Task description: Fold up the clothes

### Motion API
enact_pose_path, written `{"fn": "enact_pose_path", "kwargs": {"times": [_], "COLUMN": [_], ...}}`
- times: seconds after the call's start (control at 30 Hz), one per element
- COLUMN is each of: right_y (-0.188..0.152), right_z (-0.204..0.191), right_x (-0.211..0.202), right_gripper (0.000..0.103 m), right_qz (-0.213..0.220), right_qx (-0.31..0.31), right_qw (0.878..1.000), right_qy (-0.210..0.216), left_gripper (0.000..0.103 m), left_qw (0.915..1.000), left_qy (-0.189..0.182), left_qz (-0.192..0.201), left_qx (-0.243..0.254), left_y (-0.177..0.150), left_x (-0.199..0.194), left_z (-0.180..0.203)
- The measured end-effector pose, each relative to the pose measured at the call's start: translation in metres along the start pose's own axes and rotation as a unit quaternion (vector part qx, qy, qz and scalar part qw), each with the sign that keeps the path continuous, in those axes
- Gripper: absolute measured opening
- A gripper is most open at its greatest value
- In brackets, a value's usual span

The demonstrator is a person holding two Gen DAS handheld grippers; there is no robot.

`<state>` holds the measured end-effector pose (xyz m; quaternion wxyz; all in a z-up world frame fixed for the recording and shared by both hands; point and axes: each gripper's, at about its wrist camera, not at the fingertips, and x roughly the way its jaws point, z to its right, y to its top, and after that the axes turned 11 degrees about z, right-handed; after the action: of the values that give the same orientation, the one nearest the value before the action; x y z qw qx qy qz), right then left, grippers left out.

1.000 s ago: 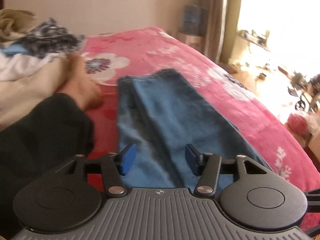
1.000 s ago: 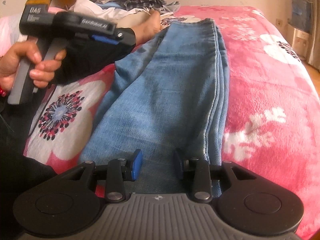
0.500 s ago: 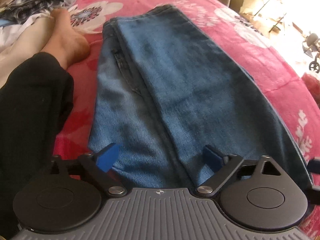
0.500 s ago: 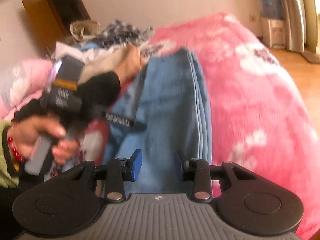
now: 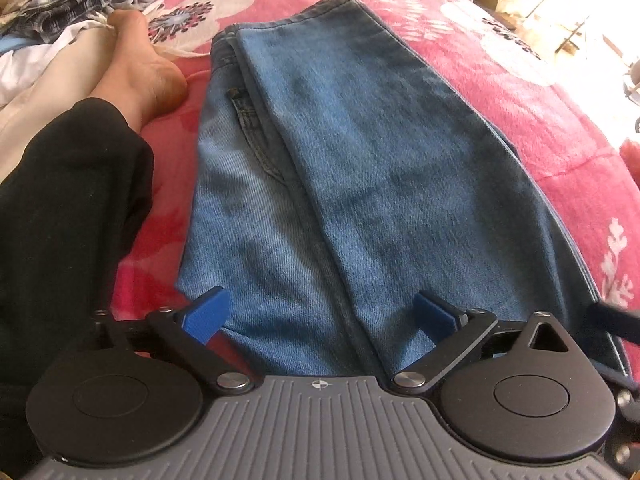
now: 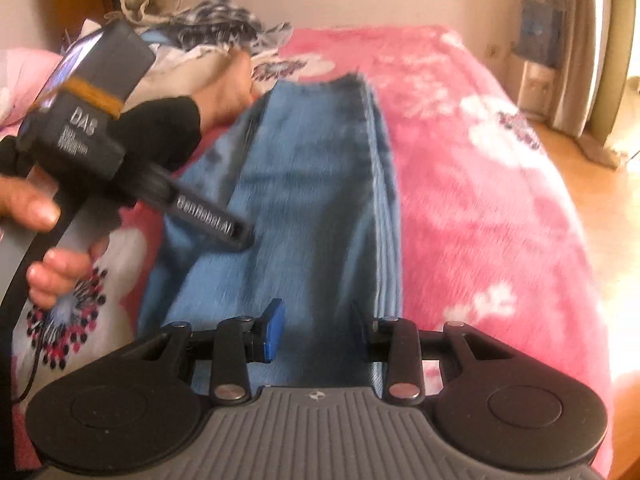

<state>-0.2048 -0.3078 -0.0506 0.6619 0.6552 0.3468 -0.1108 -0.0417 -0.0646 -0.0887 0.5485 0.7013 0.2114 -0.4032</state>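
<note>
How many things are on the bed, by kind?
Jeans: 1
Heap of unfolded clothes: 1; pieces cannot be counted
Pink flowered blanket: 1
Total: 3

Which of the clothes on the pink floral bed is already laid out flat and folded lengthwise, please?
The blue denim jeans, lying flat directly ahead of both grippers; the other clothes sit in a crumpled pile of checked and white garments beyond the person's bare foot.
</note>
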Motion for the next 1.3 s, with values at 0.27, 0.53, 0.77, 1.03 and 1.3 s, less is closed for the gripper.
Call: {"fn": "enact_pose_path", "kwargs": {"times": [0.27, 0.53, 0.77, 1.03, 1.3], "right_y": [-0.013, -0.013, -0.015, -0.016, -0.016], "right_z": [-0.010, -0.005, -0.005, -0.006, -0.005], "right_x": [0.018, 0.019, 0.019, 0.018, 0.018], "right_gripper": [0.037, 0.037, 0.037, 0.037, 0.038], "right_qz": [-0.026, -0.022, -0.020, -0.018, -0.018], "right_qx": [-0.026, -0.007, -0.003, 0.001, 0.000], "right_qw": [0.999, 1.000, 1.000, 1.000, 1.000], "right_qy": [-0.020, -0.019, -0.018, -0.020, -0.020], "left_gripper": [0.103, 0.103, 0.103, 0.103, 0.103], "left_qw": [1.0000, 1.0000, 1.0000, 1.0000, 1.0000], "left_qy": [0.000, 0.001, 0.002, 0.000, 0.000], "left_qz": [-0.006, -0.006, -0.006, -0.003, -0.001], "left_qx": [0.002, 0.003, 0.002, 0.001, 0.000], "left_y": [-0.001, -0.001, -0.002, -0.003, -0.004], "left_x": [0.000, 0.001, 0.001, 0.001, 0.002], "left_z": [0.003, 0.003, 0.005, 0.004, 0.002]}}
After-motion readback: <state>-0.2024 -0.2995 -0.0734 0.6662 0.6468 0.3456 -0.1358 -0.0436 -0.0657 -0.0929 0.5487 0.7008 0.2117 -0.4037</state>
